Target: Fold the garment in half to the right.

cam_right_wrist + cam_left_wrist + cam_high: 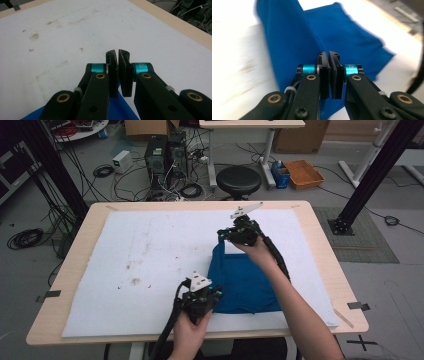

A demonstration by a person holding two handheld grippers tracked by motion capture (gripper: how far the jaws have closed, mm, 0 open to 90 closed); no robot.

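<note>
From the high view we see a blue cloth (245, 282) lying on the white mat (150, 265) that covers the wooden table (320, 250), toward its right and near side. The left gripper (216, 295) sits at the cloth's near left corner, and the right gripper (223, 235) is at its far left corner, where the fabric is drawn up off the mat. In the left gripper view we look along the left gripper (329, 53), its jaws pressed together on a fold of the blue cloth (352, 37), which rises in a ridge ahead of the jaws and spreads over the white mat (234, 62). In the right gripper view the right gripper (117, 52) has its jaws closed, with the blue cloth (117, 110) pinched low between them above the stained white mat (62, 37); the table's wooden edge (175, 25) runs beyond.
</note>
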